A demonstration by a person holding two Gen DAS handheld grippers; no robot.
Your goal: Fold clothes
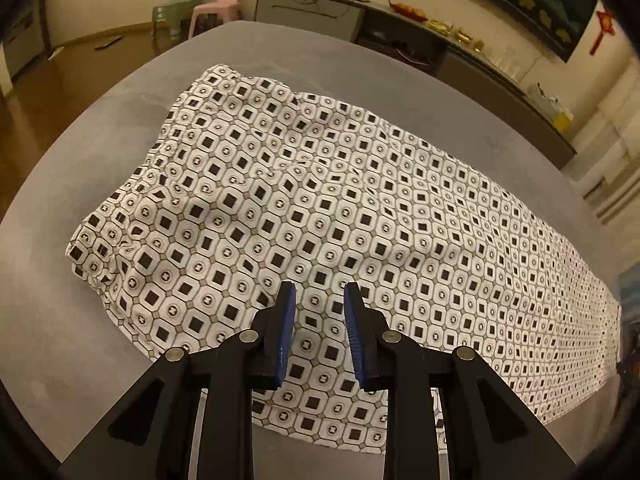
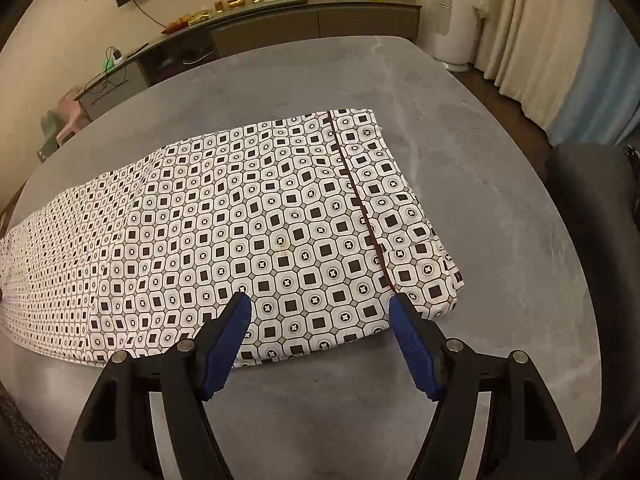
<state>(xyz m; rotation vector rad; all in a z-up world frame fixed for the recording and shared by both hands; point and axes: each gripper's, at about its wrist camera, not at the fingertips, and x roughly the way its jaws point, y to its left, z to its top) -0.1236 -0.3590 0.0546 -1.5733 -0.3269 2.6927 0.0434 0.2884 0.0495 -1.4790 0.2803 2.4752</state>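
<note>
The garment [image 1: 320, 208] is white, printed all over with black squares and small ringed crosses in a tan lattice, and a dark red piping line [image 2: 360, 200] crosses it near one end. It lies on a mottled grey tabletop [image 2: 480, 184]. Both the left gripper [image 1: 320, 304] and the right gripper [image 2: 320, 308] are black with blue ribbed pads [image 2: 226, 344].

Garment [image 1: 320, 208] flat along table [image 1: 80, 360], lengthwise left to right. Left gripper [image 1: 320, 312] over its near edge at one end, right gripper [image 2: 320, 312] at the other. Sideboard [image 2: 320, 20] behind.
</note>
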